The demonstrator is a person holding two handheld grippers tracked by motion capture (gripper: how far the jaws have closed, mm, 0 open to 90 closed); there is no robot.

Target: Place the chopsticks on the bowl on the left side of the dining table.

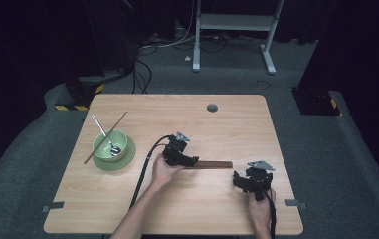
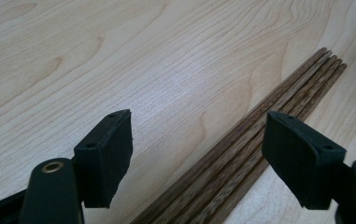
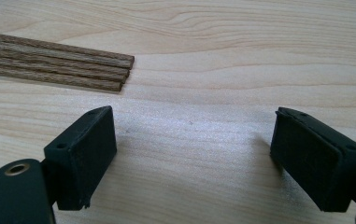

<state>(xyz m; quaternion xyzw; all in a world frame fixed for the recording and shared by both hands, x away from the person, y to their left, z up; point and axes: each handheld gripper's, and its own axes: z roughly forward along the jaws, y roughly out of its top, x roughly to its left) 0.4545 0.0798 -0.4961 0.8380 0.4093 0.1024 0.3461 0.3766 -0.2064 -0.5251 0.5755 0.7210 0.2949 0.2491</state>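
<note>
Now the left gripper [image 1: 193,160], jaws wide apart, sits over the near end of the chopsticks [image 1: 214,165], which lie sideways toward the open right gripper [image 1: 236,177].

You see a bundle of dark wooden chopsticks [image 1: 214,165] lying flat on the table [image 1: 236,124], side by side and touching, just right of centre and nearer the front edge. Their squared ends [image 3: 122,70] sit almost flush, pointing toward the right edge.
</note>
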